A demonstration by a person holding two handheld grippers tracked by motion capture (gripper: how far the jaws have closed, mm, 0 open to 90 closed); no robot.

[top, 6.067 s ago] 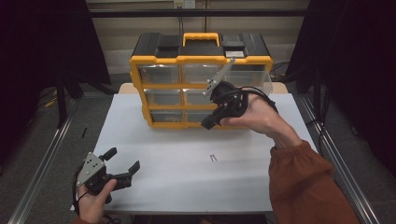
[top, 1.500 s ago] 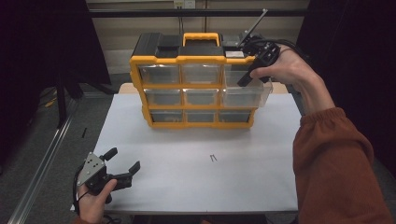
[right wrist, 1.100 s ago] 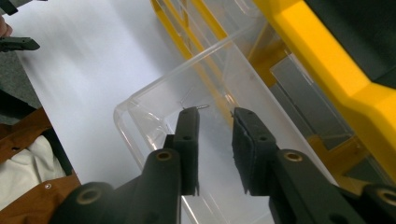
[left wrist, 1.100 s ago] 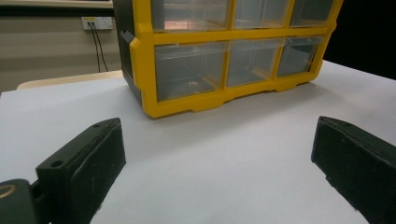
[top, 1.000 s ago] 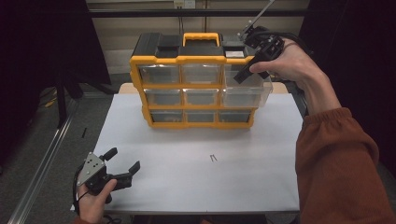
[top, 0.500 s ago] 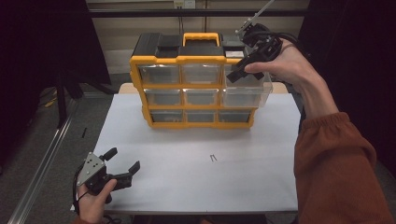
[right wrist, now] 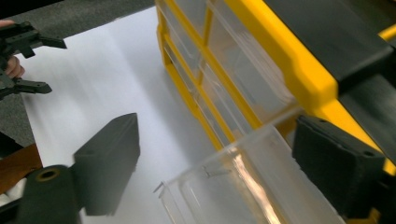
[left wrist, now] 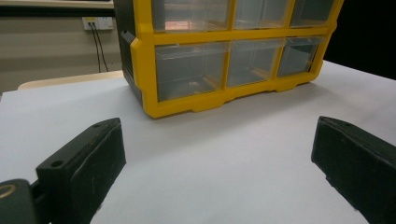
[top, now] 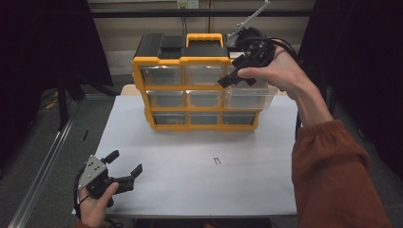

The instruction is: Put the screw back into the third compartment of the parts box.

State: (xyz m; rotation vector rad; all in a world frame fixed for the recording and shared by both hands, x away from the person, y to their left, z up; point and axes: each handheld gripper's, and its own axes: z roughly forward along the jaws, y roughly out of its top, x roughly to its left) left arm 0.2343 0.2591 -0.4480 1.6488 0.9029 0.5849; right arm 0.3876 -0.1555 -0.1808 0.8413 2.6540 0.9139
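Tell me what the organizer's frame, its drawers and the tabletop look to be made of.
Frame: likely moulded plastic, opaque yellow with a slight sheen and rounded edges.
Drawers: clear, glossy plastic by the look; you see through the walls, and the pulled-out one catches light in the right gripper view.
Tabletop: smooth, matte white surface; whether paper, laminate or painted board I cannot tell.

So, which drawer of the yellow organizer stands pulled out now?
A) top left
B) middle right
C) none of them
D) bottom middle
B: the clear middle-right drawer juts forward past the frame of the organizer, below the right gripper; the others sit flush.
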